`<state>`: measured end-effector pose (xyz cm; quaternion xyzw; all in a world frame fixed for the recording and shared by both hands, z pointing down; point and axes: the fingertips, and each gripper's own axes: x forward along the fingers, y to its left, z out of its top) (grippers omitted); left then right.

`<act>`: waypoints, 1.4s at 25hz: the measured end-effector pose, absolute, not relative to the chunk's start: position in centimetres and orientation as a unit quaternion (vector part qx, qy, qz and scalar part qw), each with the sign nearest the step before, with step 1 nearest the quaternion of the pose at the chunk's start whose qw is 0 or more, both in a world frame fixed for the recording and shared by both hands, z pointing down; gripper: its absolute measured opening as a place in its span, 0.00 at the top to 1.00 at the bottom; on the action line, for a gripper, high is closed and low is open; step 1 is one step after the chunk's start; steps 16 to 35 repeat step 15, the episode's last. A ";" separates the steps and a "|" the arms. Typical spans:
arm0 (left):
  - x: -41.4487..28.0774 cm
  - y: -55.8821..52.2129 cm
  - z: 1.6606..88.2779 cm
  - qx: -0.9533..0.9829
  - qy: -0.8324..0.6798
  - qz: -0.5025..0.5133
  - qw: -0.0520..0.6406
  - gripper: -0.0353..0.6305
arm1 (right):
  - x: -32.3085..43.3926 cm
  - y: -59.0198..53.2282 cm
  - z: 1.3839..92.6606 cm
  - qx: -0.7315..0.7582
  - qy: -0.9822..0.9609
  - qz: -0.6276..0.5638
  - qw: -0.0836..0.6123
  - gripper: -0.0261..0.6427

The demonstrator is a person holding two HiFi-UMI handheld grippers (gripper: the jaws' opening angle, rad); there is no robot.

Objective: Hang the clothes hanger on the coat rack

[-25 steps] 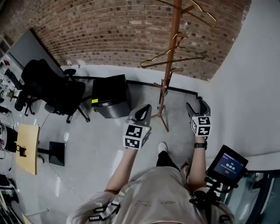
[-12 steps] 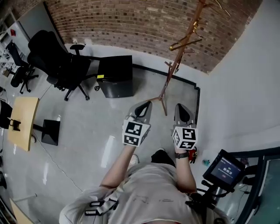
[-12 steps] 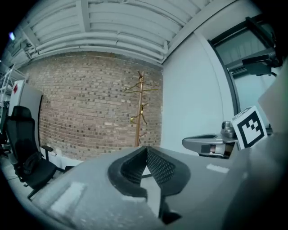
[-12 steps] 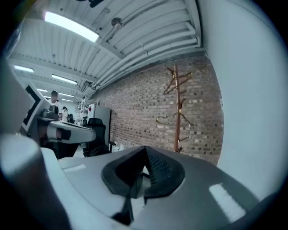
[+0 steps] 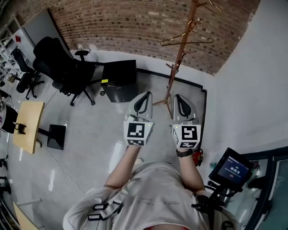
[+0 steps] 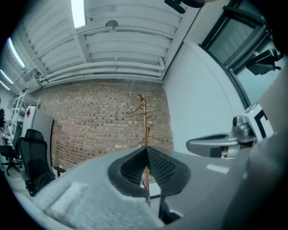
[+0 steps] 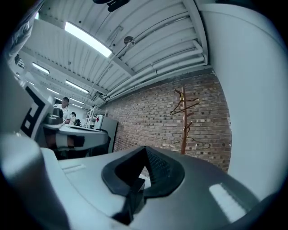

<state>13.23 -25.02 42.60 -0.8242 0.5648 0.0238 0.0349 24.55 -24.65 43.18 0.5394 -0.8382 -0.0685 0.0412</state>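
Note:
The wooden coat rack [image 5: 179, 63] stands by the brick wall, straight ahead of both grippers. A gold wire hanger [image 5: 186, 41] hangs on one of its pegs and another hanger [image 5: 209, 5] sits near its top. My left gripper [image 5: 143, 99] and right gripper [image 5: 181, 102] are side by side, level, both shut with nothing in them. In the left gripper view the rack [image 6: 144, 117] rises just above the shut jaws [image 6: 146, 150]. The right gripper view shows the rack [image 7: 183, 121] and a hanger [image 7: 186, 143] to the right of its shut jaws [image 7: 146, 152].
A black office chair [image 5: 63, 72] and a black cabinet [image 5: 119, 81] stand left of the rack. A wooden table [image 5: 29, 126] is at the far left. A screen on a stand [image 5: 231, 167] sits at my right, beside the white wall [image 5: 252, 90].
Both grippers have risen and come closer together, the right one moving left towards the rack's line. The right gripper's jaws, apart a second ago, are closed on nothing.

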 end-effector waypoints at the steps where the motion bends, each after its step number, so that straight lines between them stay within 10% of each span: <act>1: 13.6 -25.3 43.1 -0.825 0.565 0.013 0.029 0.95 | 24.7 -24.6 43.1 0.538 -0.840 -0.066 0.040 0.96; 35: 21.1 -23.7 45.0 -0.869 0.495 -0.006 0.005 0.95 | 30.8 -23.6 44.9 0.575 -0.817 -0.011 0.043 0.96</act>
